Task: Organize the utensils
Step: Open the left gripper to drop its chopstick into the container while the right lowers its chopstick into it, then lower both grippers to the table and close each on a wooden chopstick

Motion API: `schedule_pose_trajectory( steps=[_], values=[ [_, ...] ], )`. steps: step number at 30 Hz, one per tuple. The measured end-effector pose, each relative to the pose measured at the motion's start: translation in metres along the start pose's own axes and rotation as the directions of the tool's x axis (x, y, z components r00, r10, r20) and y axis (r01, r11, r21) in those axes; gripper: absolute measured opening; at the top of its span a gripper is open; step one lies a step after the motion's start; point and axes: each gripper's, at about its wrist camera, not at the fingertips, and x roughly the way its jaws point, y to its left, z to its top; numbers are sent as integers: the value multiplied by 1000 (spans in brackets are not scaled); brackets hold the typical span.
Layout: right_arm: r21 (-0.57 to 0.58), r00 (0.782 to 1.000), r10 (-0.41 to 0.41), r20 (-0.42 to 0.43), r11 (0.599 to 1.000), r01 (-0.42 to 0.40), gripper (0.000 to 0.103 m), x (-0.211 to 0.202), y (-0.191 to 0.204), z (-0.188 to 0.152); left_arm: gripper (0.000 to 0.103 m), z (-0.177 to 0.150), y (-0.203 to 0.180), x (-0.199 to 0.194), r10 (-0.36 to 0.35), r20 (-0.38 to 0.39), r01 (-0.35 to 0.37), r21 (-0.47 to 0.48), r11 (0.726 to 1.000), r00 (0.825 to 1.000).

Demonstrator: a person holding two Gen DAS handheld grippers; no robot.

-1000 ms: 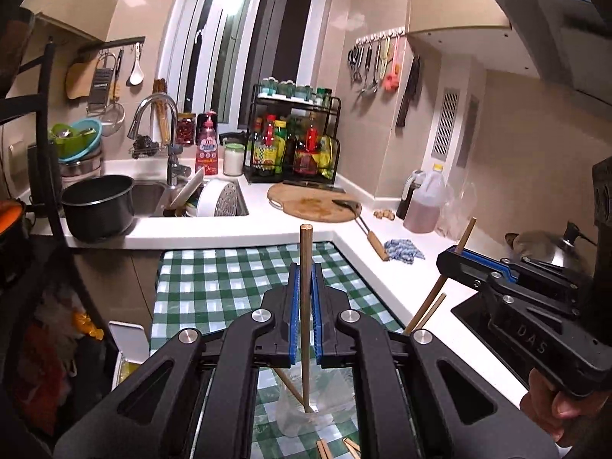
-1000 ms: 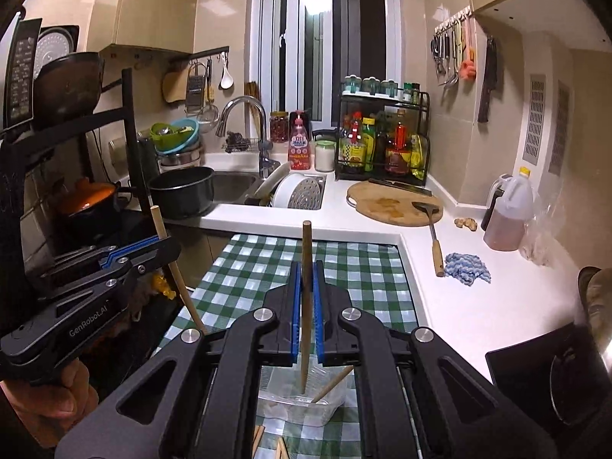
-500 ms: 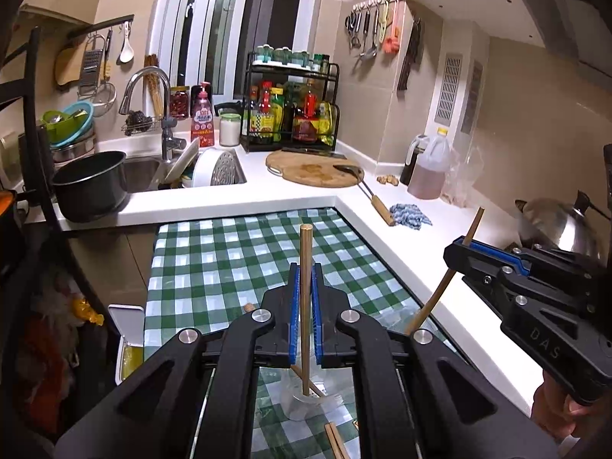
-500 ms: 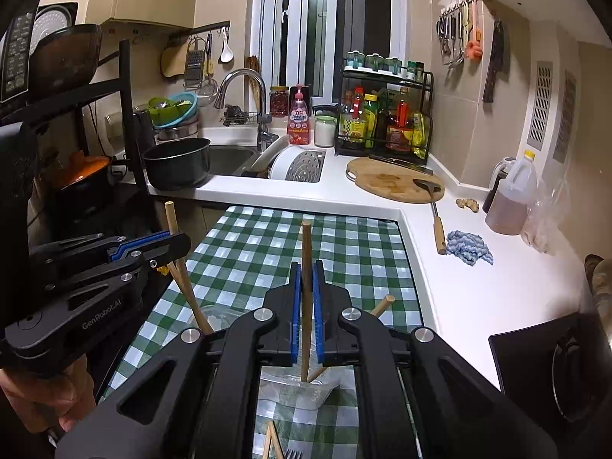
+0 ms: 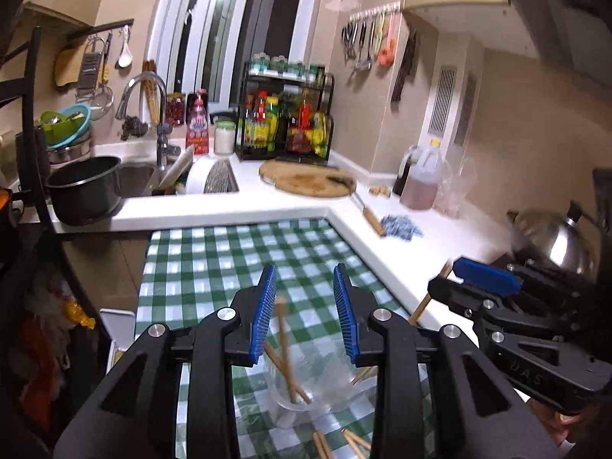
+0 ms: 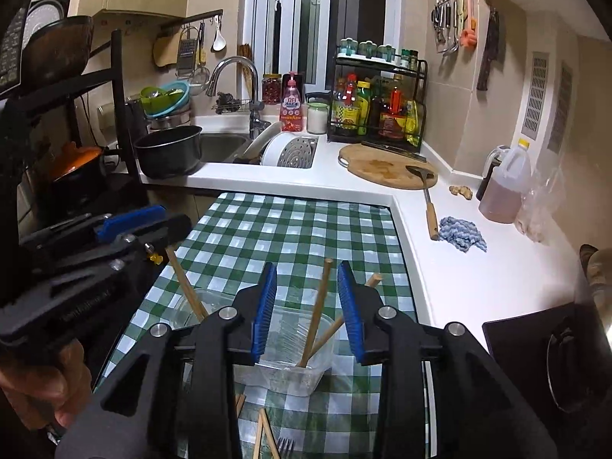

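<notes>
Checked tablecloth (image 6: 306,225), both hand-held grippers (image 5: 304,315) (image 6: 307,308) just opened, chopsticks (image 6: 315,311) released into clear containers (image 6: 290,367)

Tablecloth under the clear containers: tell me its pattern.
The tablecloth is green-and-white checked, clearest in the right wrist view.

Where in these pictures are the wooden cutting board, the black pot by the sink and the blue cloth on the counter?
wooden cutting board (image 6: 386,166): right wrist view, middle of its top face.
black pot (image 6: 168,151): right wrist view, outer side wall.
blue cloth (image 6: 461,235): right wrist view, centre of the bunched fabric.
</notes>
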Motion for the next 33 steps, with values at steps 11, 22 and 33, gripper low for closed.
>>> schedule_pose_trajectory(
  steps=[11, 22, 33],
  values=[
    [22, 989, 17, 147, 1000, -21, 34, -81, -17, -20, 30, 6, -2, -51, 16, 123, -11, -42, 999, 992],
    [20, 984, 80, 161, 996, -84, 30, -122, -26, -99, 28, -35, -31, -97, 80, 119, -88, 63, 994, 990],
    [119, 984, 177, 21, 977, -178, 6, -108, -42, -196, 14, -135, -45, -140, 113, 47, -114, 1, 994, 992]
  ],
)
